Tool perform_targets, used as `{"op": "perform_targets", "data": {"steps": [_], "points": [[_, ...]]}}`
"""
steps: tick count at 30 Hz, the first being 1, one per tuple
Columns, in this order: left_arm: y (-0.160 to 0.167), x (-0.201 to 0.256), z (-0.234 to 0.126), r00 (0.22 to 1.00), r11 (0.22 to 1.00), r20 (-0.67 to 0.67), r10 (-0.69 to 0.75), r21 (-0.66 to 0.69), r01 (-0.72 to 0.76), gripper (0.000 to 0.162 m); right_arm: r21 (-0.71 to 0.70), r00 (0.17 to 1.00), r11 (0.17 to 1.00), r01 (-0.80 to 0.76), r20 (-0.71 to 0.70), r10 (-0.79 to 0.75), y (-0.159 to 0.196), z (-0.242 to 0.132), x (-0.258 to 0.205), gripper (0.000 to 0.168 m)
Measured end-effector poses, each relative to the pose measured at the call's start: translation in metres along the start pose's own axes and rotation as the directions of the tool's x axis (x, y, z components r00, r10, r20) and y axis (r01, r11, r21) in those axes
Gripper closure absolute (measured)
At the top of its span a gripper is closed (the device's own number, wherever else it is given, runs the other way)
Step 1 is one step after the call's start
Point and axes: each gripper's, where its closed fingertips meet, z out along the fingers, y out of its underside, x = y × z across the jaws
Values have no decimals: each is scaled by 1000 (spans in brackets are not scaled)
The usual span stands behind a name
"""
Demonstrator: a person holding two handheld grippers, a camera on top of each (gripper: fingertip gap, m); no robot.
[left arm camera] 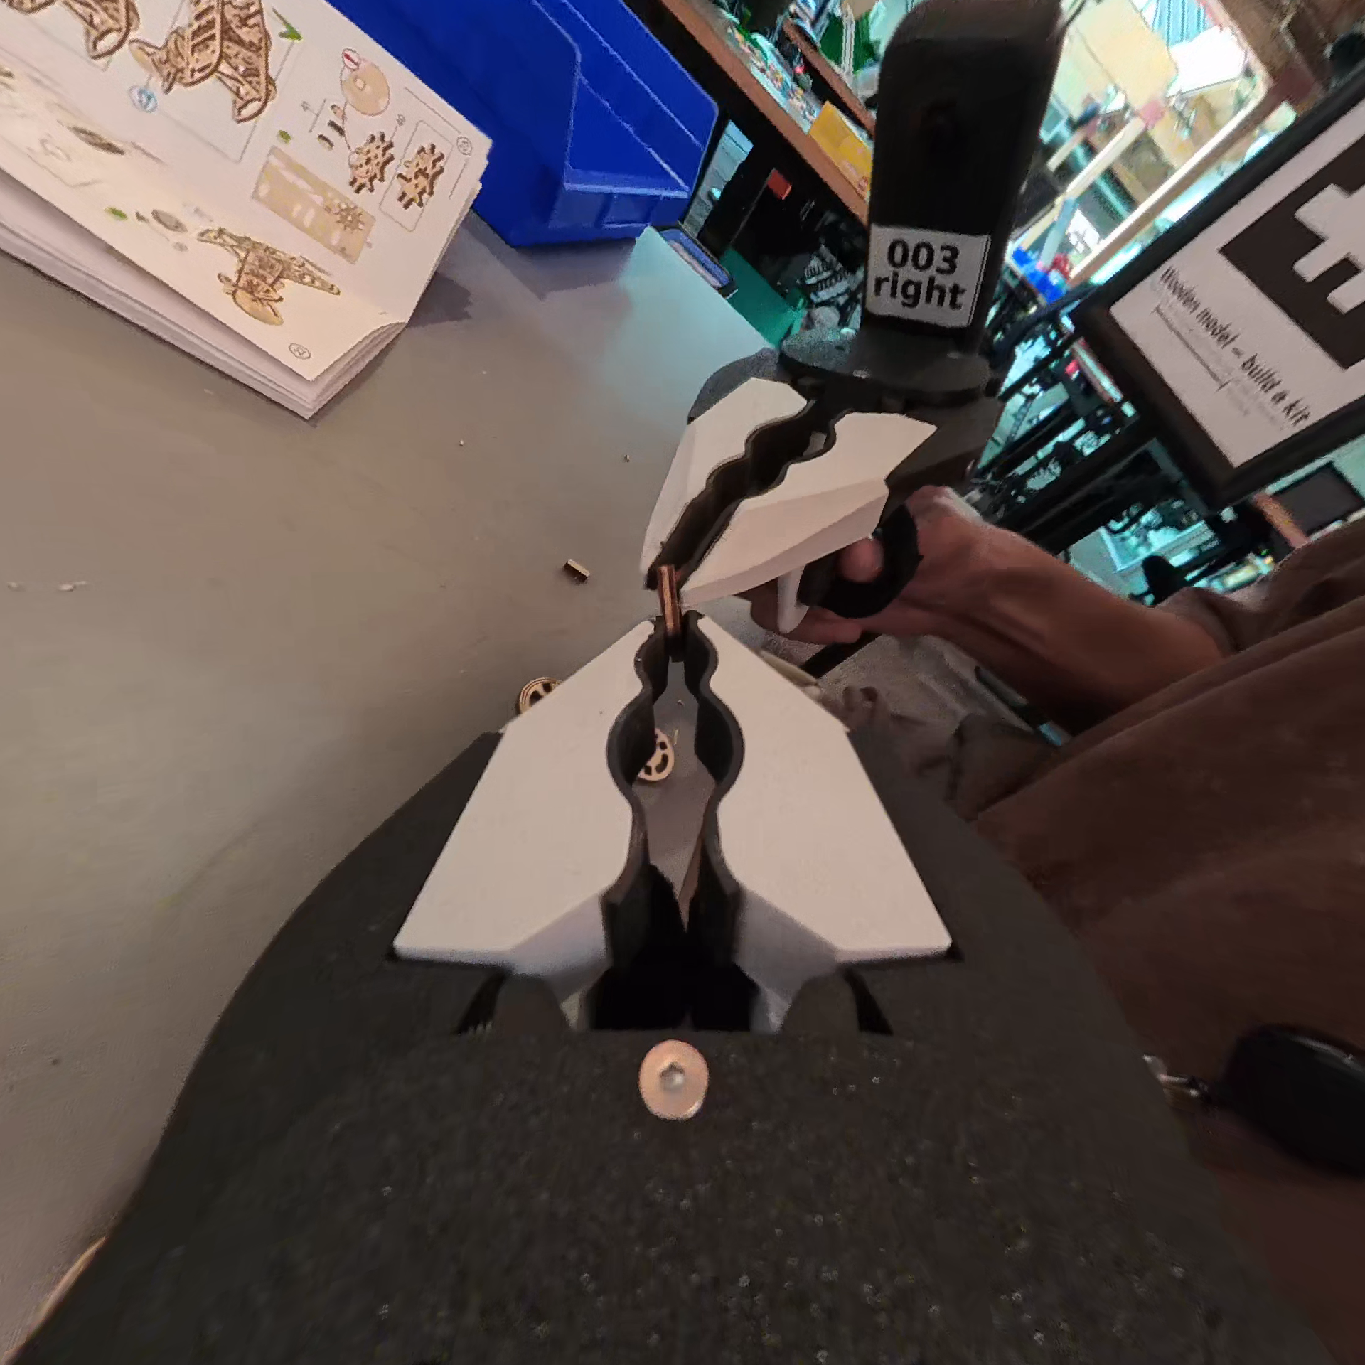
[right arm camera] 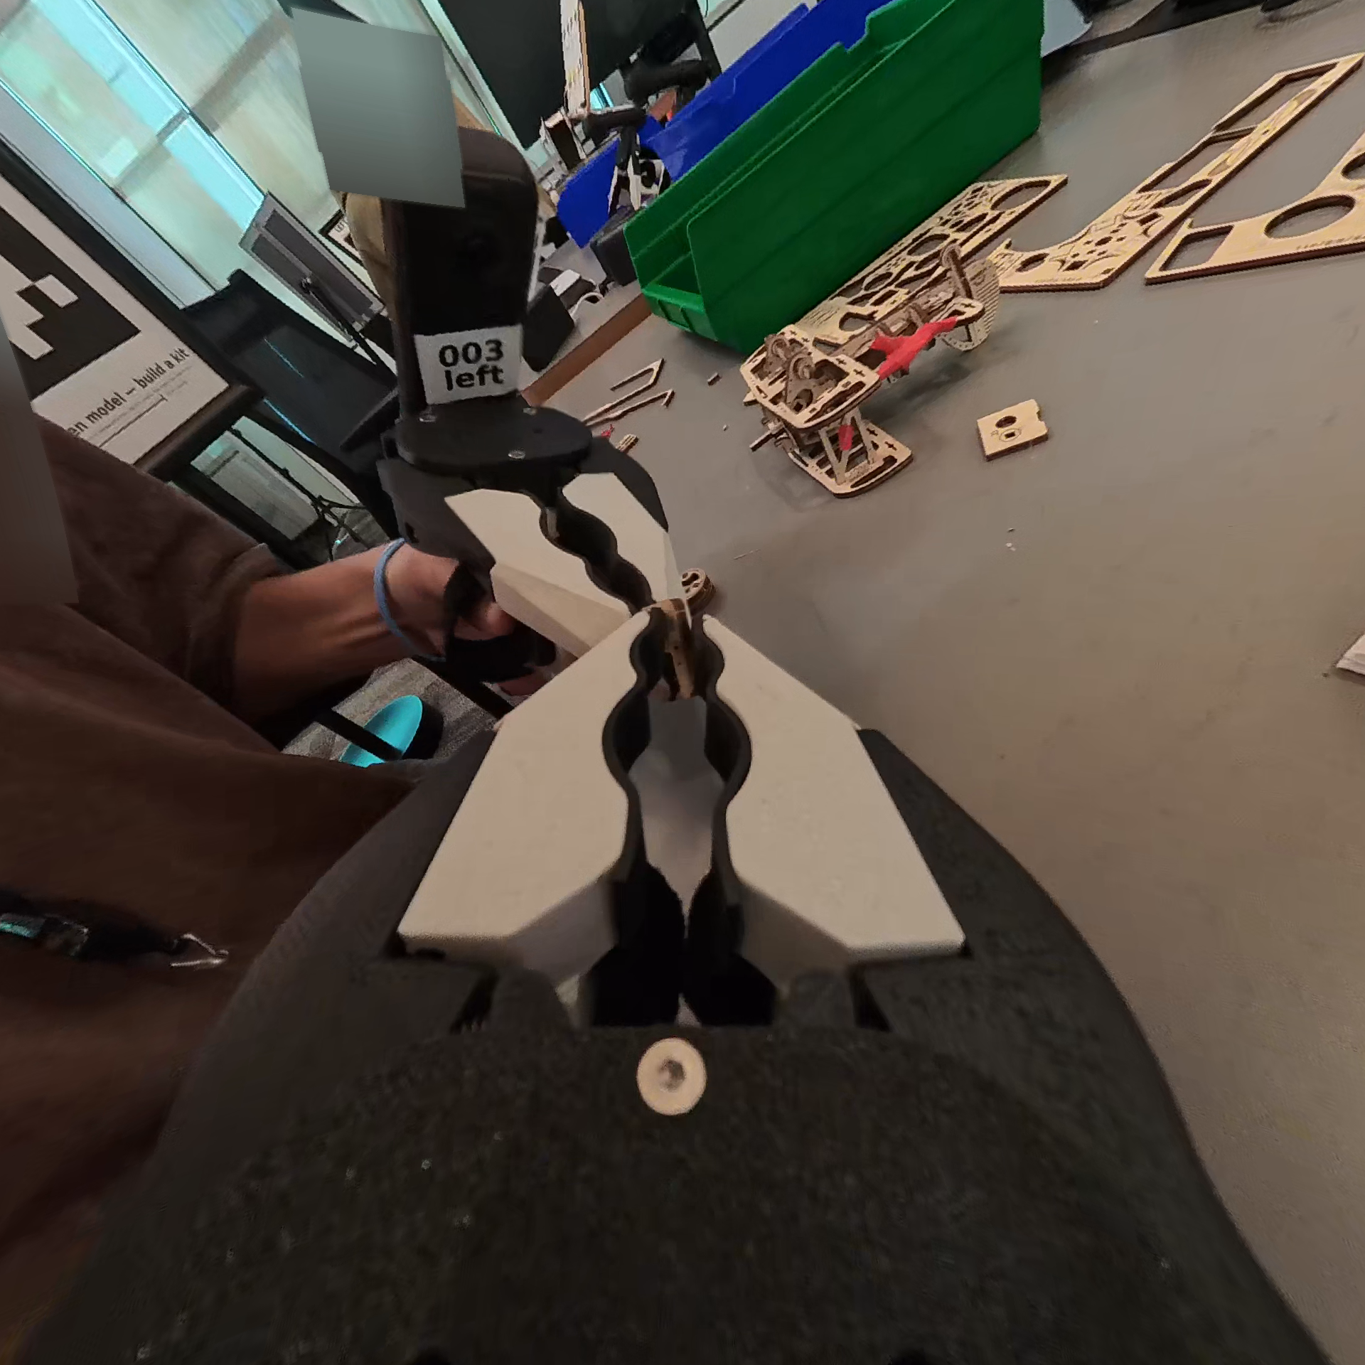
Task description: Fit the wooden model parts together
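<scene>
You are wearing a brown long-sleeved top; a thin blue band is circling your left wrist. You are carrying two matching tools: the left gripper and the right gripper are each showing a black, grainy body, white angular finger shells lined with wavy black pads, and a silver screw set in the middle of the housing. Each black upright handle is bearing a white label. Black trigger loops are sitting beneath the handles.
</scene>
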Motion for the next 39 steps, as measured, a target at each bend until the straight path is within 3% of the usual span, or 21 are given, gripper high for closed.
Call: {"op": "perform_targets", "data": {"steps": [8,15,20,23,28,39], "points": [[9,13,0,992,991,-58,112,-63,-115,162,-64,986,996,-67,146,76,9,-7,-14,163],[26,-7,7,972,965,94,214,-177,-195,162,-218,995,973,82,-34,-92,29,-3,1,163],[31,-14,9,965,953,118,236,-221,-206,162,-272,972,946,179,-103,-213,34,-1,8,162],[26,-4,7,979,966,56,197,-180,-184,162,-183,994,978,102,-23,-108,26,-3,2,162],[33,4,5,984,964,-20,177,-198,-178,162,-201,995,976,82,66,-70,32,-4,-6,163],[39,-18,13,963,952,148,226,-242,-186,162,-297,958,939,172,-172,-230,42,0,12,164]]}}
